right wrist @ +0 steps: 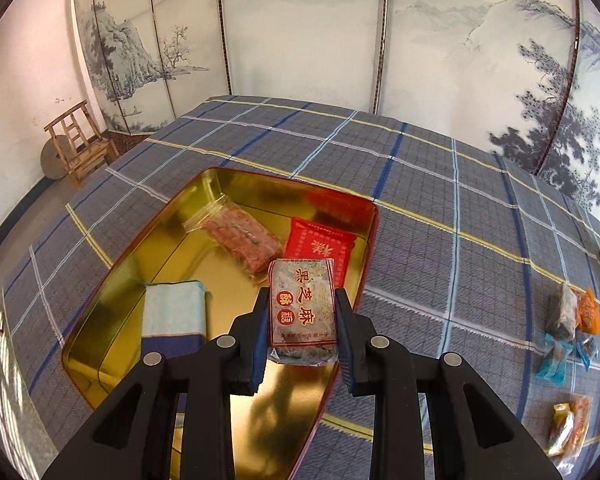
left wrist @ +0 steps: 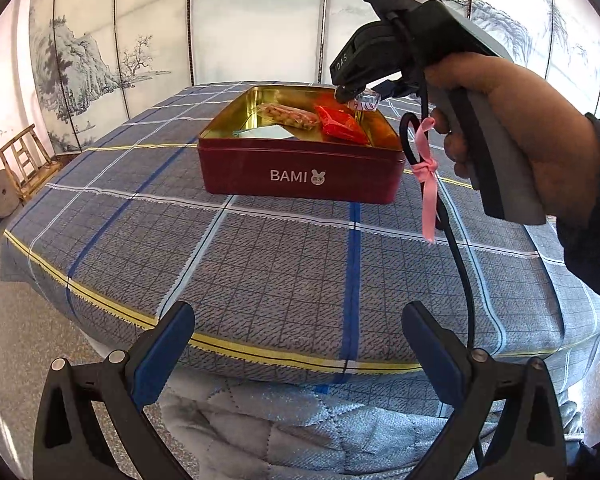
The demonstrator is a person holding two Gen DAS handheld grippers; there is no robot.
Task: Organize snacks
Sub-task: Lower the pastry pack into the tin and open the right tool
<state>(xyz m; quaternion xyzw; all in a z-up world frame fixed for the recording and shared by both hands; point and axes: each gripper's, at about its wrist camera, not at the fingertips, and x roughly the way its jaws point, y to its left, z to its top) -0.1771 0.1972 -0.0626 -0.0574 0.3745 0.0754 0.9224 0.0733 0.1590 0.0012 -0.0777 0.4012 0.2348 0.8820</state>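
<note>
The right gripper (right wrist: 302,320) is clamped on a clear-wrapped black sesame cake (right wrist: 302,312), its blue pads pressing the packet's long sides, and holds it above the near right part of the red BAMI tin (left wrist: 300,172), just inside the right rim. In the gold interior a peanut brittle bar (right wrist: 238,236) lies at 11 o'clock from the packet, a red packet (right wrist: 320,240) at 12, a pale blue packet (right wrist: 174,310) at 9; bare gold floor shows beneath. The left gripper (left wrist: 300,344) hangs open and empty over the plaid cloth's (left wrist: 260,260) near edge. Loose snacks (right wrist: 568,332) lie at 3 o'clock, well apart from the tin.
</note>
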